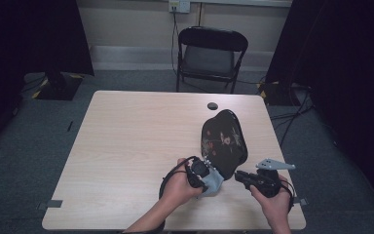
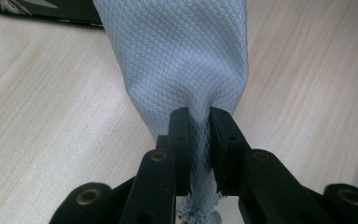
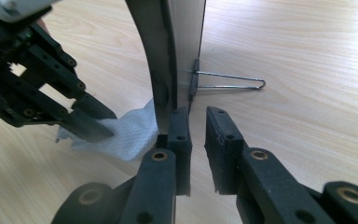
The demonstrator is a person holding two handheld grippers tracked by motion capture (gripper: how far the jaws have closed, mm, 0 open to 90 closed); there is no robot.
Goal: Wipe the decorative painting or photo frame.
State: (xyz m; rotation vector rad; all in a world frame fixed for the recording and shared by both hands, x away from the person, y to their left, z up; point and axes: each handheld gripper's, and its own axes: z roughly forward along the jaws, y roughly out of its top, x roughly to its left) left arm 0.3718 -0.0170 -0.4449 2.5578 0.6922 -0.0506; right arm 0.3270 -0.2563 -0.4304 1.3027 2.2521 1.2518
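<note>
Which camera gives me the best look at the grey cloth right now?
The left gripper view: the grey cloth hangs close, its weave sharp, pinched between the shut jaws of the left gripper. The high view shows a small grey patch beside the black tray. The right gripper view shows a crumpled corner.

The high view looks forward and down on the table (image 1: 126, 146); both gripper views sit close, sharing the grey cloth (image 2: 177, 56) at frame centre.

A black folding chair (image 1: 210, 54) is standing beyond the far edge of my pale wooden surface (image 1: 126, 146). A small dark round hole (image 1: 213, 106) is showing near that edge, and grey carpet (image 1: 24, 161) is lying all around.
</note>
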